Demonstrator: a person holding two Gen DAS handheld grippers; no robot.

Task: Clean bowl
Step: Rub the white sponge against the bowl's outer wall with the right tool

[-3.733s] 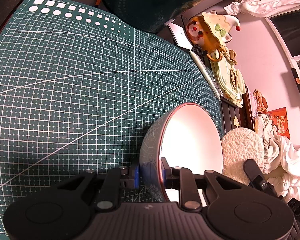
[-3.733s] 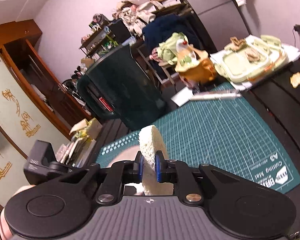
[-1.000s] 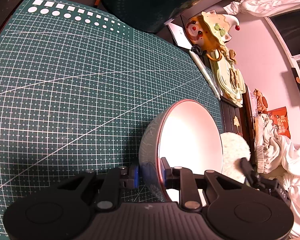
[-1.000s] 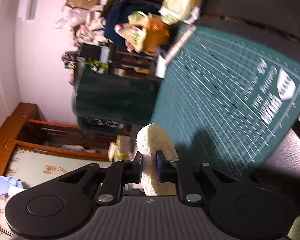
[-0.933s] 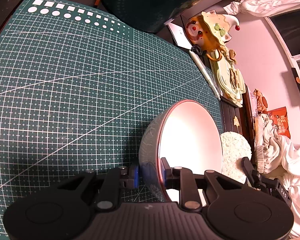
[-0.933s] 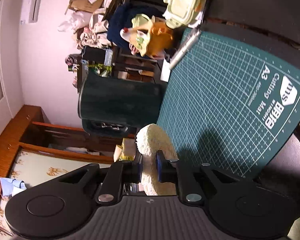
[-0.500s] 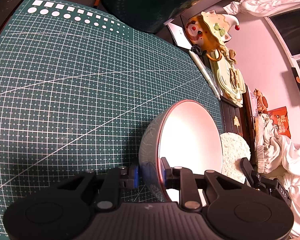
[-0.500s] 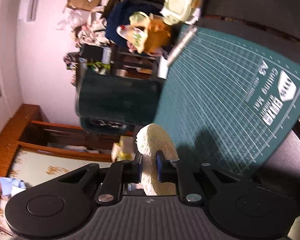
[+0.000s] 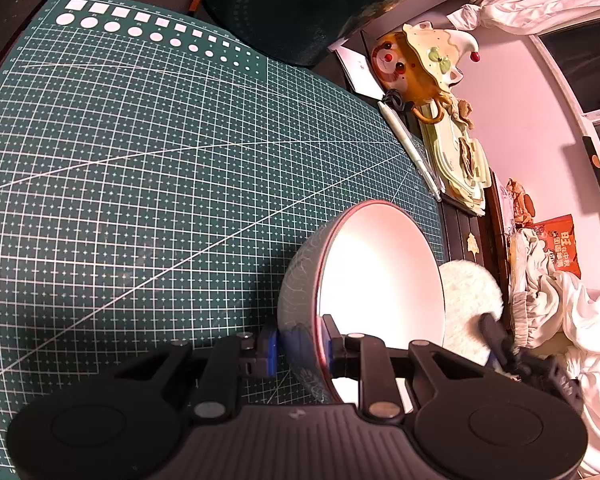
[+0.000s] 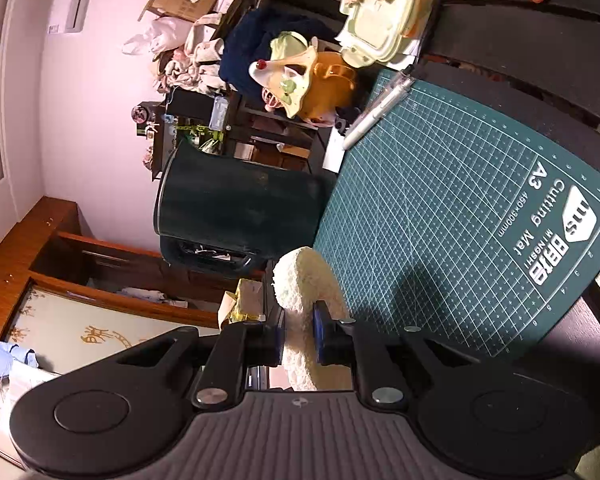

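A bowl (image 9: 376, 276) with a white inside, a red rim and a blue-grey patterned outside is tilted on its side above the green cutting mat (image 9: 140, 152). My left gripper (image 9: 298, 350) is shut on the bowl's wall near the rim, one finger outside and one inside. A round pale-yellow sponge (image 9: 470, 300) sits just past the bowl's right rim, gripped by my right gripper (image 9: 496, 336). In the right wrist view my right gripper (image 10: 298, 334) is shut on the sponge (image 10: 300, 288), with the view rolled sideways over the mat (image 10: 440, 216). The bowl does not show there.
A dark green pitcher (image 10: 236, 208) stands at the mat's far edge. A clown-shaped ceramic jar (image 9: 420, 68), a pen (image 9: 412, 152) and pale green lidded trays (image 9: 460, 160) line the far right side. White cloth (image 9: 572, 312) lies beside the table.
The sponge has shifted slightly at the bowl's right rim, and the right gripper has rocked a little about its own axis. The bowl and left gripper have stayed still.
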